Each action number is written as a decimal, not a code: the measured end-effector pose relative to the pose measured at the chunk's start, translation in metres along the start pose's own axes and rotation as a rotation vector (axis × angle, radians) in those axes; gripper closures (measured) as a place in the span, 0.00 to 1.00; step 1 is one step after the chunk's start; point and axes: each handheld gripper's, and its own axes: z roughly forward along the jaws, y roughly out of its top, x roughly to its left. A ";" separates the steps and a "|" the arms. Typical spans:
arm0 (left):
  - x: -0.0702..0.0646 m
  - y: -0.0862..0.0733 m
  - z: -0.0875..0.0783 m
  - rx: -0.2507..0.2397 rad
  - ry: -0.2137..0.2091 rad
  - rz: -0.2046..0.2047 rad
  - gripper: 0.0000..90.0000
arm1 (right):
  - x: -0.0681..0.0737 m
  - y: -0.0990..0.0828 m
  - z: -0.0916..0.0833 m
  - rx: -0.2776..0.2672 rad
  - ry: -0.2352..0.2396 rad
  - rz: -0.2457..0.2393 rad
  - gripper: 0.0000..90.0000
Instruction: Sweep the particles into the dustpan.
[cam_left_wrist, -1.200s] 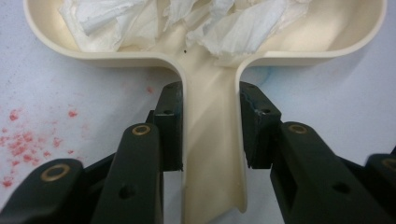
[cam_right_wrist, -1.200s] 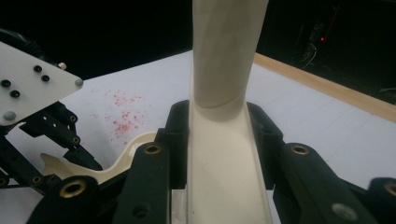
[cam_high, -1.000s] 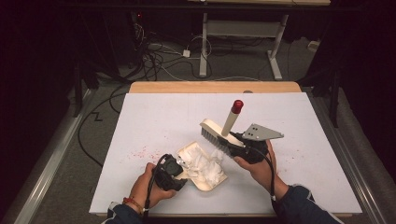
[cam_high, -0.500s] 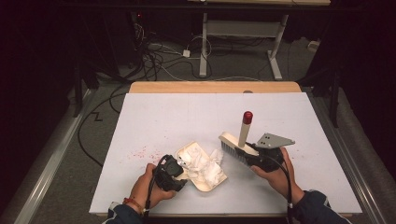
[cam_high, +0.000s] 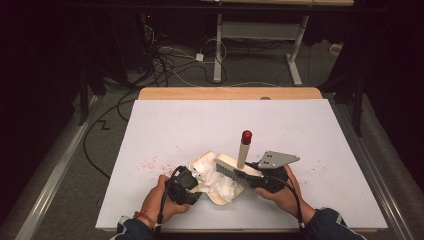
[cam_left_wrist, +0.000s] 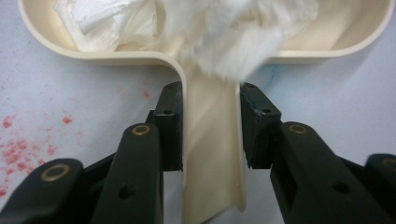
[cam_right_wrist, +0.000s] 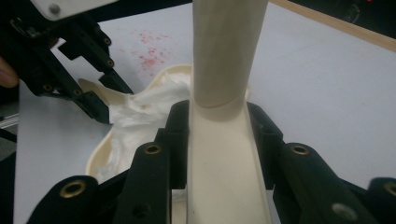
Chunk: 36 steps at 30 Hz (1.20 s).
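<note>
Tongs (cam_left_wrist: 210, 126) clamp the dustpan's handle (cam_left_wrist: 212, 154); crumpled tissue (cam_left_wrist: 187, 28) fills its tray.

Looks like a lab or test workspace, prob. a recording rig: a white-topped table (cam_high: 310, 130) on a wood board, dark surroundings all round. At 12 o'clock, loose cables (cam_high: 175, 60) across a grey carpet floor and the metal legs of a desk frame (cam_high: 260, 35). No home furnishings.

Dark room, cables (cam_high: 170, 60) on grey floor (cam_high: 260, 67), white table (cam_high: 200, 125).
</note>
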 end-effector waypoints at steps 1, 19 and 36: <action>0.000 0.000 0.000 -0.001 0.000 0.000 0.70 | 0.002 0.001 0.001 -0.007 0.003 -0.012 0.75; 0.002 -0.001 0.000 -0.003 -0.011 -0.003 0.70 | -0.012 0.014 -0.032 -0.091 -0.047 0.014 0.75; 0.003 -0.001 0.001 -0.023 -0.003 -0.012 0.70 | -0.024 -0.004 -0.003 0.032 -0.068 -0.008 0.75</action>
